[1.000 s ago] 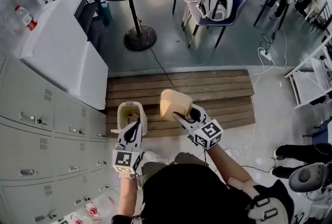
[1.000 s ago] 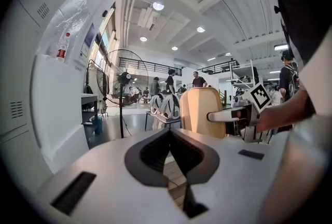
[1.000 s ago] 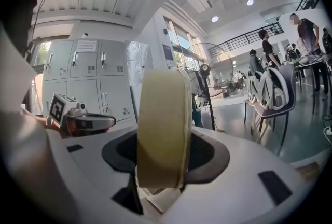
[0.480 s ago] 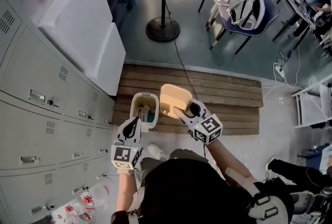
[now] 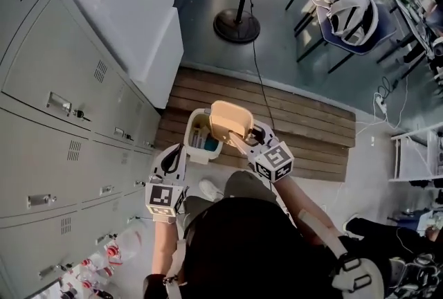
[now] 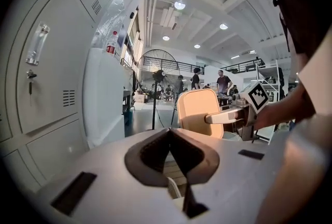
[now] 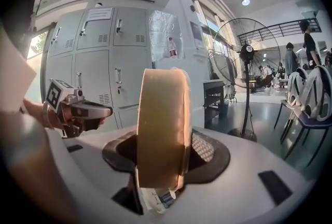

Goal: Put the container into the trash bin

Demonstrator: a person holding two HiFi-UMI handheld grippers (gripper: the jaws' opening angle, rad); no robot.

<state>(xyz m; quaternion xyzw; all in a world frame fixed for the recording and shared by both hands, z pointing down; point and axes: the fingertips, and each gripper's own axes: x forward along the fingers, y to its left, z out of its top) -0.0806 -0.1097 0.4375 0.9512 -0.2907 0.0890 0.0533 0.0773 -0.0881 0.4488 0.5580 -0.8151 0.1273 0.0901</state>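
Right gripper view shows the right hand-held gripper [image 7: 161, 158] pinching the container [image 7: 161, 124] over the bin [image 5: 189, 136]; released off-centre, it may strike the rim.

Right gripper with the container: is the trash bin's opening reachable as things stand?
Probably yes. The right gripper holds the container right by the open-topped trash bin; the left gripper sits beside the bin, not over its opening.

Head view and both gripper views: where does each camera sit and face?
Head view: on the head, facing down at trash bin, both forearms.
Left gripper view: on left claw, facing the fan; right claw shows.
Right gripper view: on right claw, facing lockers; left claw shows.
Shared: all show the container.
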